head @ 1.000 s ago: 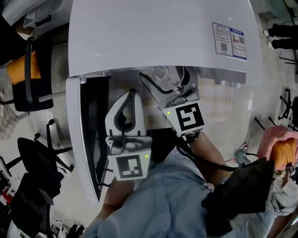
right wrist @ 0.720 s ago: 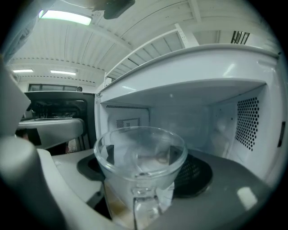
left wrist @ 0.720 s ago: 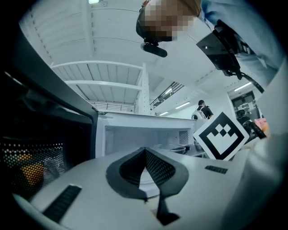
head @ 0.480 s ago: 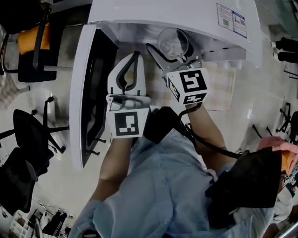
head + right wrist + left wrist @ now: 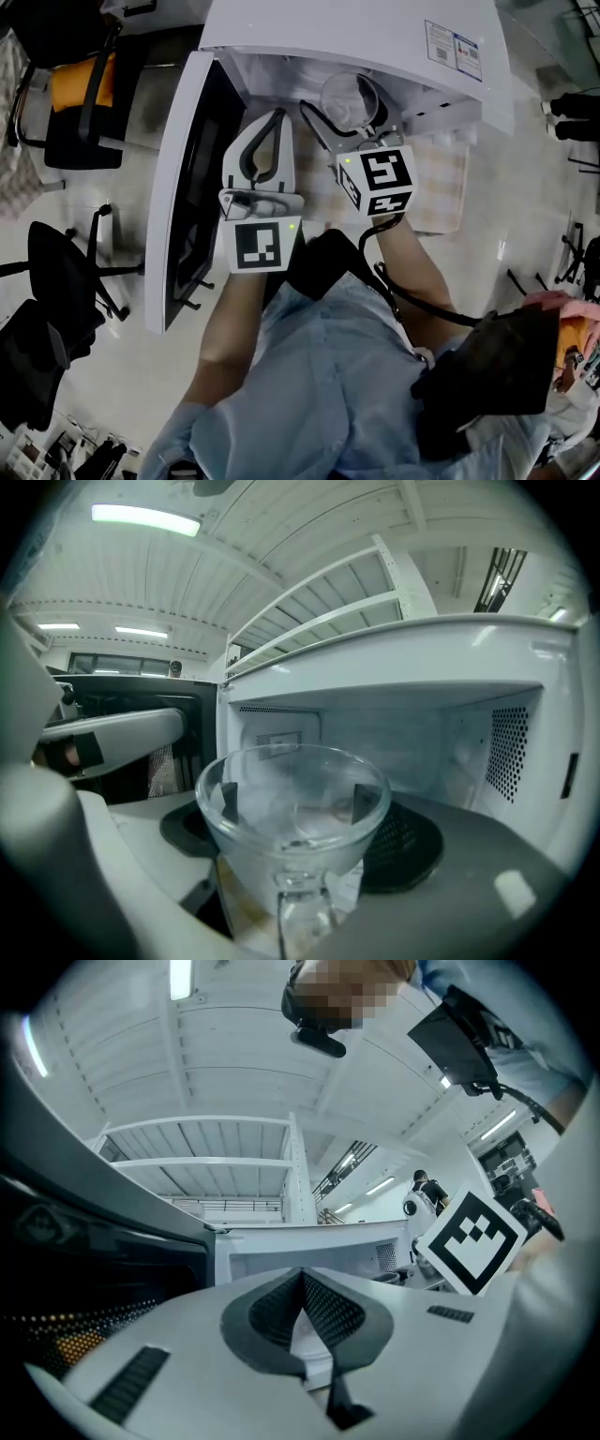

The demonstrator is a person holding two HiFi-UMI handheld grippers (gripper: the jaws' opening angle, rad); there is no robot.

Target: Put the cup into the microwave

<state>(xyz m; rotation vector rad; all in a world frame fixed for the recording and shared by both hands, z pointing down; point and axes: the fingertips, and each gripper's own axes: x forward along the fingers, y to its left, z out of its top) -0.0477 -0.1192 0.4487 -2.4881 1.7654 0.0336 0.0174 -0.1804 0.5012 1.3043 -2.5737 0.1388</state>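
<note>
A clear glass cup (image 5: 349,94) (image 5: 292,808) with a handle sits between the jaws of my right gripper (image 5: 351,109) (image 5: 292,803); the pads press its two sides. It hangs at the mouth of the white microwave (image 5: 356,37), in front of the open cavity (image 5: 394,733). The microwave door (image 5: 183,187) (image 5: 141,691) stands swung open to the left. My left gripper (image 5: 277,116) (image 5: 302,1277) is shut with nothing in it, between the door and the cup. It shows at the left of the right gripper view as well.
Black office chairs (image 5: 75,94) (image 5: 56,281) stand on the floor left of the door. A checked mat (image 5: 441,187) lies to the right of the microwave. A label (image 5: 459,52) is stuck on the microwave's top. A black bag (image 5: 487,375) hangs by the person's side.
The head camera has shifted, so more of the open cavity and door shows. Both grippers keep nearly the same places, and the right one still holds the cup.
</note>
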